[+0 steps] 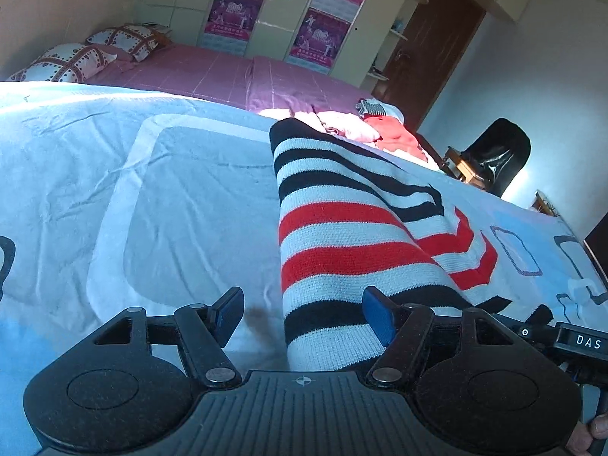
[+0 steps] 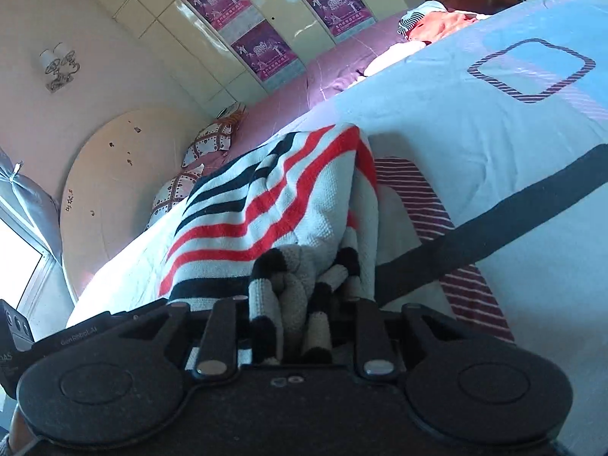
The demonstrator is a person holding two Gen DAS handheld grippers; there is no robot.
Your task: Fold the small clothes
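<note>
A knitted sweater (image 1: 342, 228) with white, black and red stripes lies lengthwise on the light blue bed cover (image 1: 190, 190). My left gripper (image 1: 304, 315) hovers open at its near end. The hem sits between the blue pads (image 1: 380, 319), close to the right one, and neither pad presses on it. In the right wrist view the sweater (image 2: 247, 220) rises off the cover (image 2: 475, 121), bunched up in front of the camera. My right gripper (image 2: 300, 296) is shut on that bunched hem, and the knit hides its fingertips.
A pile of pink, red and striped clothes (image 1: 383, 129) lies at the far edge of the cover. Beyond it is a pink sheet (image 1: 212, 72) with patterned pillows (image 1: 68, 60). A black chair (image 1: 497, 152) stands to the right, and a cream wardrobe with posters (image 1: 266, 19) is behind.
</note>
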